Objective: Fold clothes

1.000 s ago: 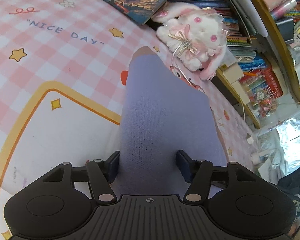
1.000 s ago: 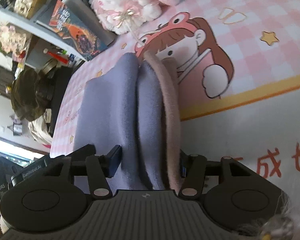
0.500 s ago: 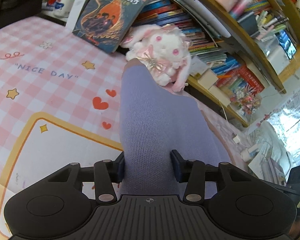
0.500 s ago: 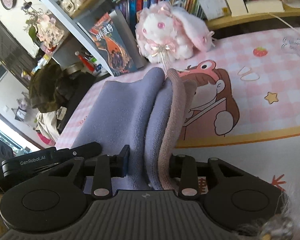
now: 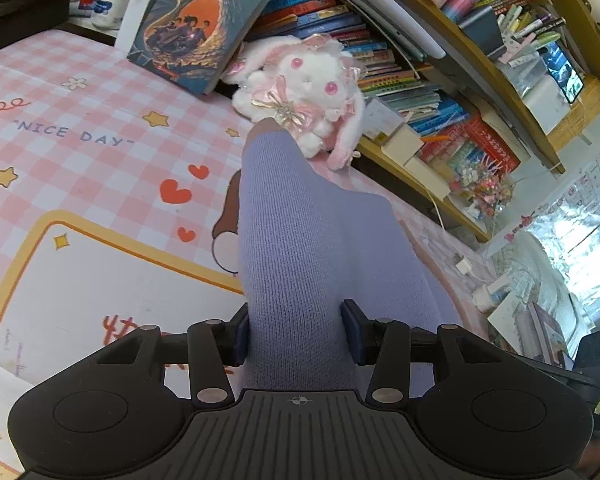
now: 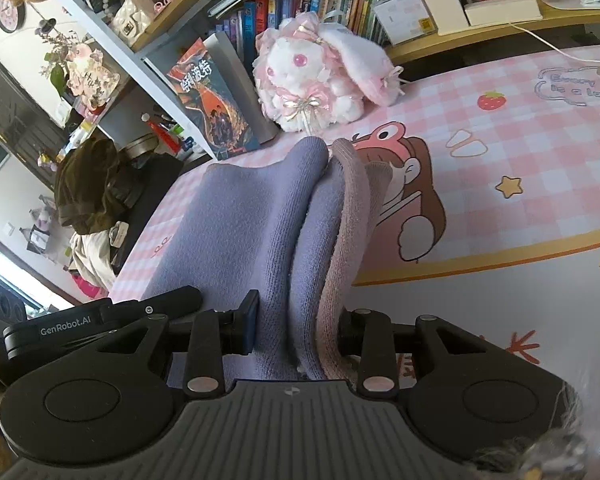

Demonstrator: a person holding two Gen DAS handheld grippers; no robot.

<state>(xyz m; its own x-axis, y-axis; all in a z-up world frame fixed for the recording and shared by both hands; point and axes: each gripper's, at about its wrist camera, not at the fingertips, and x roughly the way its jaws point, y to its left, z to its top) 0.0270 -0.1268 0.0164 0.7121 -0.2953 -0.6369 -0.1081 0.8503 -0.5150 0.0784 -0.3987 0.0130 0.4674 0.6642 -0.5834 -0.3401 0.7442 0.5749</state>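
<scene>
- Lilac knit garment (image 5: pixel 320 264) held up off the desk (image 5: pixel 100 280), strung between both claws; long axis runs away from each toward the plush rabbit (image 5: pixel 304 88) at the desk's back edge.
- Left gripper (image 5: pixel 296 336) pinches a single smooth layer.
- Right gripper (image 6: pixel 296 326) pinches bunched folds; only the right view shows the pinkish lining (image 6: pixel 350 216).
- Neither arm looks nearer.
</scene>
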